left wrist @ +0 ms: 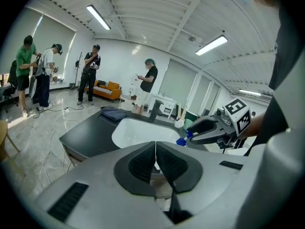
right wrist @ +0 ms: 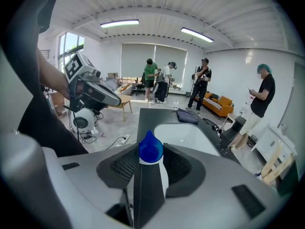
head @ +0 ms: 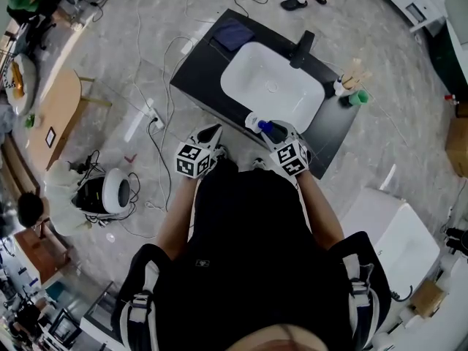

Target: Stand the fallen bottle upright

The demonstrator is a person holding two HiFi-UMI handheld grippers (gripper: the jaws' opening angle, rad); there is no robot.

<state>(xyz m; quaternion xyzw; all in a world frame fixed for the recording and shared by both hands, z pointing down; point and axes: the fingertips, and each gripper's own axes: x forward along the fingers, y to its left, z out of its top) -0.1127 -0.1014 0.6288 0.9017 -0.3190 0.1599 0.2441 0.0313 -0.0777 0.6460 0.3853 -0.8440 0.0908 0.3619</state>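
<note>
A white bottle (right wrist: 162, 176) with a blue, drop-shaped cap (right wrist: 151, 147) is held between the jaws of the right tool (right wrist: 151, 162). The cap is pointed forward out of them, over the table's near edge.

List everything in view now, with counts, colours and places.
bottle: one, white, blue cap, held by right gripper
counter: one, black, before the person
sink basin: one, white, in counter
faucet: one, black, behind basin
cloth: one, dark blue, counter's far-left corner
cup: one, green, counter's right end
sofa: one, orange, far wall
bystanders: four, standing in background
left gripper: one, grey, fingers together, empty
right gripper: one, grey, gripping the bottle
</note>
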